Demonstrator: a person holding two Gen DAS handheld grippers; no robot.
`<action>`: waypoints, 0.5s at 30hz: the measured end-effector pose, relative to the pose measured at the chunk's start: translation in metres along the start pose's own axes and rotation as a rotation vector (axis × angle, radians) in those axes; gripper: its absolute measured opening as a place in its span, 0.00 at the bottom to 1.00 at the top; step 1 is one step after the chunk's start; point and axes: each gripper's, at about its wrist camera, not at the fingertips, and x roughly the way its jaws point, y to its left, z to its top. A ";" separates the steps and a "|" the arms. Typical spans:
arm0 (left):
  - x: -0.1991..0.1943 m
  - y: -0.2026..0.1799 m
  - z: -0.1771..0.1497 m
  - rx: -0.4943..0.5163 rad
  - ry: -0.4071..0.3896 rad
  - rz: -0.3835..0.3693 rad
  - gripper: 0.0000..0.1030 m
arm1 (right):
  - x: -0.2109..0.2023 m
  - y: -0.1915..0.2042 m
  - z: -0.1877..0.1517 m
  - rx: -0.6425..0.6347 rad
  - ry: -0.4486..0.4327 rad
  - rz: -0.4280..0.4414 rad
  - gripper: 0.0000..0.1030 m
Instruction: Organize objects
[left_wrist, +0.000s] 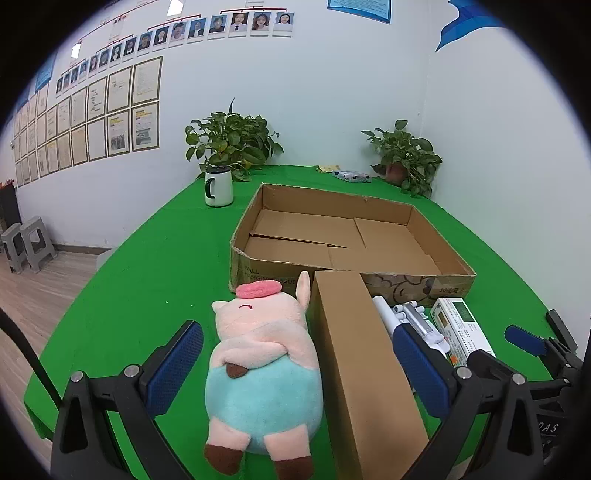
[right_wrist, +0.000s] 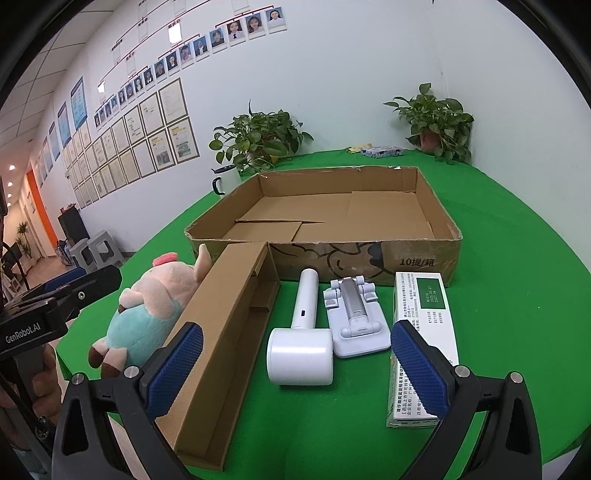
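Observation:
A plush pig (left_wrist: 260, 369) in teal shorts lies on the green table between the open fingers of my left gripper (left_wrist: 295, 363); it also shows in the right wrist view (right_wrist: 147, 310). A long brown carton (left_wrist: 364, 373) lies beside it, open side showing in the right wrist view (right_wrist: 229, 332). A white hammer-shaped device (right_wrist: 301, 332), a white folding stand (right_wrist: 356, 317) and a white-green medicine box (right_wrist: 424, 332) lie in front of my open right gripper (right_wrist: 297, 367). A large shallow open cardboard box (left_wrist: 458, 280) stands behind them, empty (right_wrist: 424, 258).
A white mug (left_wrist: 218, 186) and two potted plants (left_wrist: 232, 142) (left_wrist: 406, 157) stand at the table's far side, with small packets (left_wrist: 351, 175) between them. Grey stools (left_wrist: 26, 247) stand on the floor at left. The wall corner is behind the table.

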 end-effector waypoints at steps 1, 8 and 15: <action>0.000 0.000 0.000 0.000 -0.002 -0.003 0.99 | 0.000 0.000 0.000 -0.001 -0.002 -0.002 1.00; 0.002 0.005 -0.002 -0.010 0.002 -0.004 0.99 | 0.000 0.004 -0.001 -0.006 0.009 0.003 1.00; 0.005 0.015 -0.001 -0.033 0.031 -0.036 0.99 | 0.001 0.008 -0.002 -0.022 0.009 0.007 0.99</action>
